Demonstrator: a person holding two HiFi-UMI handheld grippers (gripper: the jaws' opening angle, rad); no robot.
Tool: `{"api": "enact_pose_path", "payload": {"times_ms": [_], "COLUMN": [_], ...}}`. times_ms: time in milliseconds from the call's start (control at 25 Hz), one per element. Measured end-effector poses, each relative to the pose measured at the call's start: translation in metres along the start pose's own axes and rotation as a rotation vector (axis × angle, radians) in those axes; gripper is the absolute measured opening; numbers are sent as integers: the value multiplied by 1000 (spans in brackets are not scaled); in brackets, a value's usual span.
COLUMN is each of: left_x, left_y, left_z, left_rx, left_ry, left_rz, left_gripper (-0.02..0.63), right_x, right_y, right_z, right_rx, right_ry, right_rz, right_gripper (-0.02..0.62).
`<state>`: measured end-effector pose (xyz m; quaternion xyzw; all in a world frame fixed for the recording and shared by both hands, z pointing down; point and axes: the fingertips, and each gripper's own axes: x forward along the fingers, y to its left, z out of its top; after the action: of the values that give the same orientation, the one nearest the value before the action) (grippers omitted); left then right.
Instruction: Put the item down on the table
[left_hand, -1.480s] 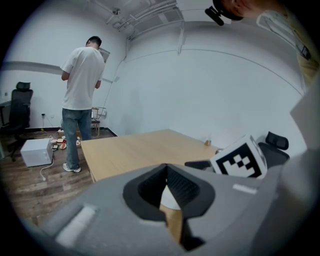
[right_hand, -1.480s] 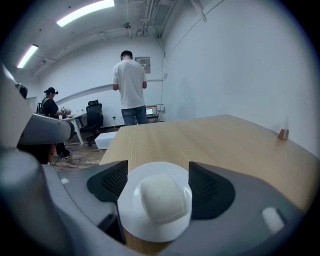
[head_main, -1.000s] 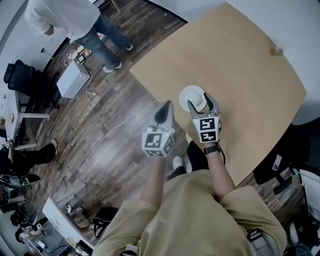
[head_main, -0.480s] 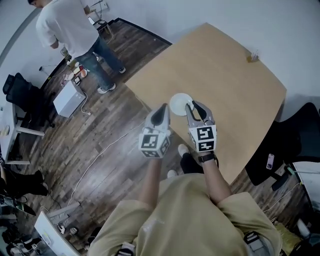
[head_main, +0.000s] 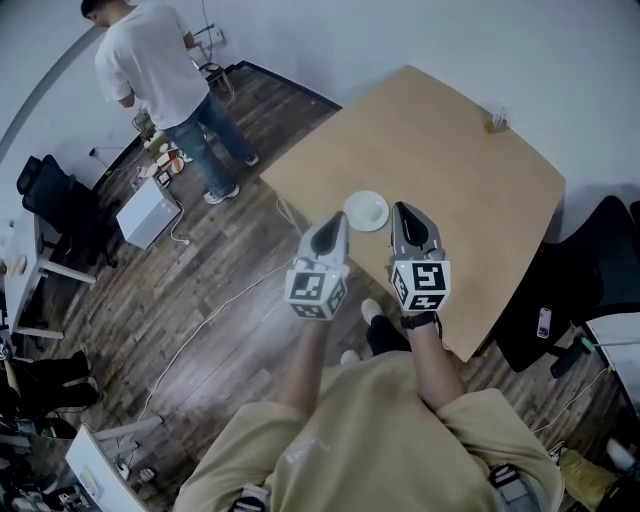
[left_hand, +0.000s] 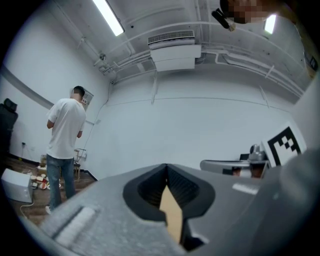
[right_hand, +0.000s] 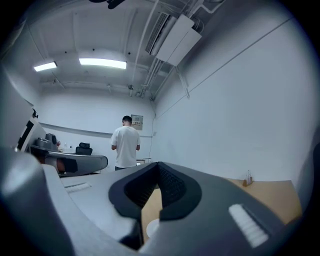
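White dish (head_main: 366, 210), round and shallow, sits flat on the wooden table (head_main: 450, 150) near the table's edge closest to me, with neither gripper touching it. My left gripper (head_main: 333, 228) hangs over the floor just beside that table edge, to the left of the dish. Its own view shows the jaws (left_hand: 167, 172) drawn together, only a thin slit left between them through which the tan tabletop shows; nothing is gripped. My right gripper (head_main: 405, 218) is over the table just to the right of the dish, its jaws (right_hand: 157, 170) likewise closed on nothing. The dish (right_hand: 151, 227) is visible as a pale patch through the narrow gap below them. A small object (head_main: 497, 122) stands at the far edge of the table, too small to identify. A person in a white T-shirt (head_main: 160, 70) stands on the dark plank floor well apart from the table, back turned, with a white box (head_main: 148, 212) on the floor nearby. A black chair (head_main: 600, 260) stands at the table's right side.
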<state>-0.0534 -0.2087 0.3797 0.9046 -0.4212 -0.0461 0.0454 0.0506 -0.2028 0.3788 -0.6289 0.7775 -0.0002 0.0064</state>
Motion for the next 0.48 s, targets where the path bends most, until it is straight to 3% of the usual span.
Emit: {"api": "enact_pose_path", "payload": {"times_ms": [480], "left_x": [-6], "left_y": [-19], "left_z": [5], "left_rx": [5], "left_ry": [-16], "left_rz": [-26], "left_gripper": [3], "right_x": [-14], "right_y": [-1], "right_z": [6], "right_rx": [-5], "right_ry": [-9], "right_rz": [-4], "right_gripper": [5]}}
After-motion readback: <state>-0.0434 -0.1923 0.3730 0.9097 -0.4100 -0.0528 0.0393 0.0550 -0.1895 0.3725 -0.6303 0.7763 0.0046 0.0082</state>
